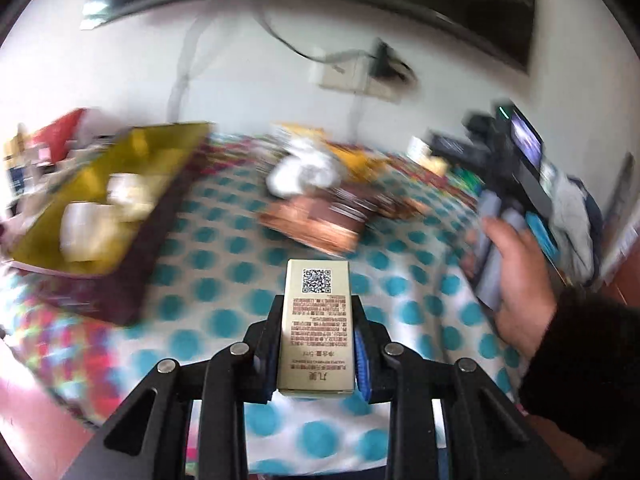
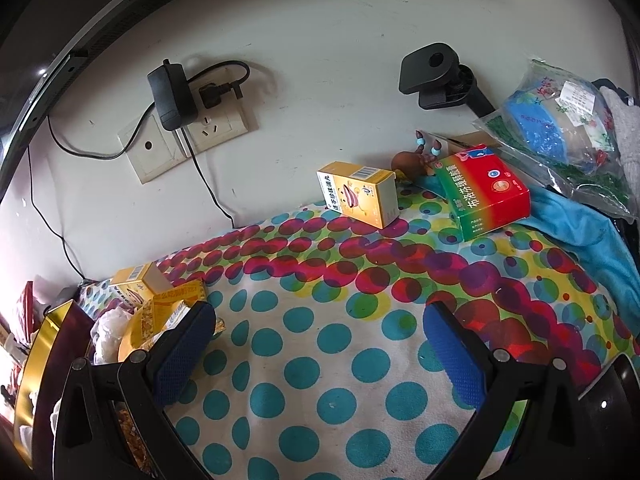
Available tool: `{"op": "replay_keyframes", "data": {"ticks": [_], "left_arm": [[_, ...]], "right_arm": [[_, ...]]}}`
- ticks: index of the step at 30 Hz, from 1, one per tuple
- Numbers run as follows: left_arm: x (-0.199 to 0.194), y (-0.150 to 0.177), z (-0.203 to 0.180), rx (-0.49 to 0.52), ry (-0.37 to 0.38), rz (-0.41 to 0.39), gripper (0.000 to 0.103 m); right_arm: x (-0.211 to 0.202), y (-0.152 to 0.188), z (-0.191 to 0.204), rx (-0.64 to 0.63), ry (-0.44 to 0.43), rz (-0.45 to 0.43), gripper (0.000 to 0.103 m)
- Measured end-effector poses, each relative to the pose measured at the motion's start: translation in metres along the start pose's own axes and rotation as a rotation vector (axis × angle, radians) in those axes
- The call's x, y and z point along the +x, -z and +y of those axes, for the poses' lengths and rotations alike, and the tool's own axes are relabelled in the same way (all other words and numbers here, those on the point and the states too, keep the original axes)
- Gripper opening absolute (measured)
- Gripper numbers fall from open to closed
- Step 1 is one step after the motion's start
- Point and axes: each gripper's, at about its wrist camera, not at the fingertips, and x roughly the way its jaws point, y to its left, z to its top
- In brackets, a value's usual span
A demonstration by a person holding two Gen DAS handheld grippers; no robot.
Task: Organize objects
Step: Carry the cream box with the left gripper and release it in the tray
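Left gripper (image 1: 316,320) around gold box (image 1: 316,320)

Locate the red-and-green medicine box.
In the right wrist view, the red-and-green medicine box lies upper right on the dotted cloth, right of the yellow box.

Between the black left gripper's (image 1: 316,336) blue-padded jaws sits a pale gold carton (image 1: 316,320), printed with red text and a black-and-white QR code. Beneath and ahead of the jaws spreads a white cloth (image 1: 224,280) with teal dots, turning to pink, red and green overlapping circles at its edges. Left of the jaws, a mustard-yellow tray (image 1: 152,148) with dark maroon sides (blurred) holds whitish things.

Between the right gripper's (image 2: 320,344) wide-set blue pads (image 2: 180,356) the same dotted cloth (image 2: 320,360) shows. Ahead of the jaws lie a yellow-and-white box (image 2: 360,198) and a box (image 2: 486,192) banded red to green. Far right, a bright blue fabric (image 2: 580,232).
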Motion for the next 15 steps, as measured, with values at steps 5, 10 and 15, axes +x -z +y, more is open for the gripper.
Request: {"op": "replay_keyframes", "data": {"ticks": [5, 10, 15], "left_arm": [[-0.029, -0.021, 0.05, -0.088, -0.121, -0.093, 0.029], [-0.024, -0.041, 0.107, -0.164, -0.247, -0.07, 0.029], [0.007, -0.052, 0.133, -0.137, -0.317, 0.039, 0.029]], "right_arm": [[0.001, 0.0, 0.0, -0.003, -0.001, 0.005, 0.103], [0.001, -0.001, -0.001, 0.002, -0.004, 0.006, 0.103], [0.001, -0.001, 0.0, 0.003, -0.003, 0.008, 0.103]]}}
